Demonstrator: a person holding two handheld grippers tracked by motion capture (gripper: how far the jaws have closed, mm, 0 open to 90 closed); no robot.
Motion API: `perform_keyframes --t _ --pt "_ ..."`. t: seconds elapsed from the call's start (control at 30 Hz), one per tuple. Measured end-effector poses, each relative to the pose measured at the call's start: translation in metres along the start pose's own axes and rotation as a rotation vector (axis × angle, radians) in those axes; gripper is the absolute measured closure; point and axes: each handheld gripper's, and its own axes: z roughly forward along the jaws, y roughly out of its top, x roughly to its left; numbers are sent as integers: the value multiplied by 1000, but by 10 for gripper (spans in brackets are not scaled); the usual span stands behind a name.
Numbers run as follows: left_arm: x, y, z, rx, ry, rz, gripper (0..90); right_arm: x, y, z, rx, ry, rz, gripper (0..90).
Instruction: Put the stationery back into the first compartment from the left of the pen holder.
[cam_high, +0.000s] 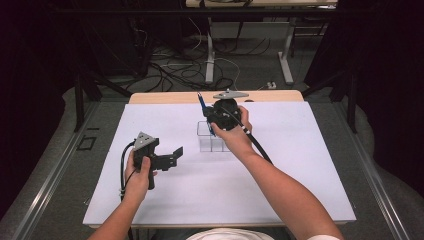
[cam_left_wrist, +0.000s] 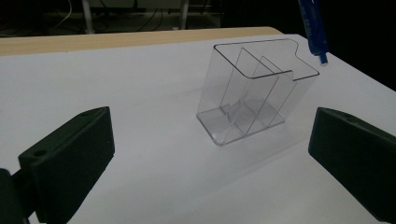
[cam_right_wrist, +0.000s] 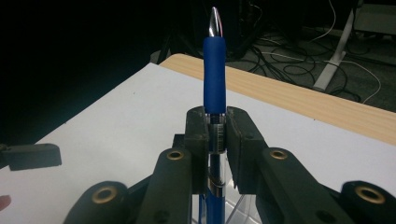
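We see the blue pen (cam_right_wrist: 214, 70) upright, its long axis vertical, tip toward twelve o'clock; our right gripper (cam_right_wrist: 216, 135) is clamped on its barrel above the clear holder (cam_left_wrist: 252, 93). Our left gripper (cam_left_wrist: 210, 158) stands wide open, holding nothing.

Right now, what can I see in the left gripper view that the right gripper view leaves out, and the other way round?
The left gripper view gives the whole clear plastic holder standing upright on the white table top, its inner dividers visible, framed by the left gripper with jaws wide apart. The right gripper view gives the right gripper clamped on the blue pen, tip pointing up, plus cables on the floor. Both share the pen, the white table top and its wooden edge.
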Motion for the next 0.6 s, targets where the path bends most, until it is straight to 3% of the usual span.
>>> perform_keyframes --t 0.6 --pt "2 0 2 3 -4 -10 2 0 1 35 19 -35 0 798"
